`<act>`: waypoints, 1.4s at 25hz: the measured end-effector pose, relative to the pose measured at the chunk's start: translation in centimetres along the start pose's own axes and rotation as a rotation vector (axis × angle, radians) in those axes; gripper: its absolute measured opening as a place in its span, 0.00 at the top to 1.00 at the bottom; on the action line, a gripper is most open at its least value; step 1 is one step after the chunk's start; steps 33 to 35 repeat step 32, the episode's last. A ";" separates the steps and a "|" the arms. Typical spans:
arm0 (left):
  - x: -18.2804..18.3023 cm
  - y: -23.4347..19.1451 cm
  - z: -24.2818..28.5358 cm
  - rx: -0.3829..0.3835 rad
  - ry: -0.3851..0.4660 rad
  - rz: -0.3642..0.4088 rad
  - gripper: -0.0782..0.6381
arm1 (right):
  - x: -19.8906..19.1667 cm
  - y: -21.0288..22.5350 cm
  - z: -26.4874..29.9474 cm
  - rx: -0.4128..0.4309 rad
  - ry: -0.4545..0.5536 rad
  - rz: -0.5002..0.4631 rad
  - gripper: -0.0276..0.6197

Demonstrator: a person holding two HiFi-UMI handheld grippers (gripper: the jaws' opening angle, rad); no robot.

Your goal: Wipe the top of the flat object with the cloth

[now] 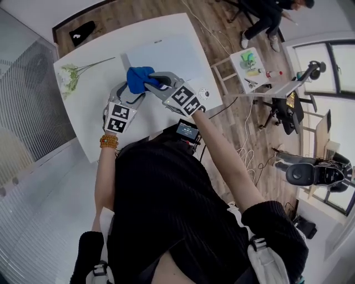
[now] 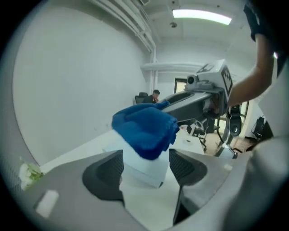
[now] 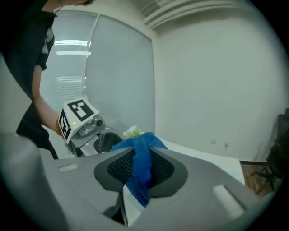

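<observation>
Blue cloth point(image 1: 141, 79) is pinched in the right gripper point(image 1: 158, 83). In the right gripper view the two jaws are seen pressed together on a fold of it, and the loose end is left hanging below the pads. The left gripper point(image 1: 132, 91) is held just beside it, to the left in the head view. Its jaws are spread and nothing is clamped between them. In the left gripper view the bunched cloth is seen a little ahead of these jaws and above the gap, clear of both.

A pale flat object point(image 1: 172, 55) is laid on the white table point(image 1: 89, 105), and the cloth is held over its near left corner. In the left gripper view a white slab edge is framed between the open jaws. It is probably that same corner, though whether the cloth touches it cannot be made out. Both grippers are pointed away from the person and tilted downward.

A sprig of pale flowers point(image 1: 69, 75) is laid on the table's left part, well apart from the flat object. Beyond the table a wooden floor point(image 1: 166, 8) is seen, and a seated person point(image 1: 266, 19) is at its far side.
</observation>
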State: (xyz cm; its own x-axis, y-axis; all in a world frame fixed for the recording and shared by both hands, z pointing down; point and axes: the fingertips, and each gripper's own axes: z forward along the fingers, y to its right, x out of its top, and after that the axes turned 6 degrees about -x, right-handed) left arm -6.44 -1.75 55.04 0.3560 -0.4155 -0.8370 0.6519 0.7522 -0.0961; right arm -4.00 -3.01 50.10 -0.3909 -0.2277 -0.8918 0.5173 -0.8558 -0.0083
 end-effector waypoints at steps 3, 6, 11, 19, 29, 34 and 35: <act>4.9 -0.8 -4.2 0.035 0.200 -0.020 0.43 | 4.7 2.5 -4.1 -0.155 0.179 0.095 0.79; 9.2 -2.0 -8.6 0.118 0.378 -0.065 0.47 | 7.3 4.0 -7.9 -0.280 0.318 0.217 0.79; 14.0 -2.3 -12.7 0.259 0.459 -0.024 0.63 | 8.3 2.9 -11.2 -0.382 0.381 0.239 0.80; 15.6 0.2 -11.7 0.211 0.518 0.012 0.71 | 8.7 0.5 -12.6 -0.407 0.393 0.216 0.80; 14.7 2.0 -10.7 0.157 0.510 0.016 0.72 | 7.3 0.7 -13.5 -0.425 0.376 0.226 0.80; 14.7 2.1 -10.7 0.150 0.513 0.011 0.72 | 7.4 0.9 -13.7 -0.433 0.384 0.224 0.80; 14.7 2.1 -10.7 0.150 0.513 0.011 0.72 | 7.4 0.9 -13.7 -0.433 0.384 0.224 0.80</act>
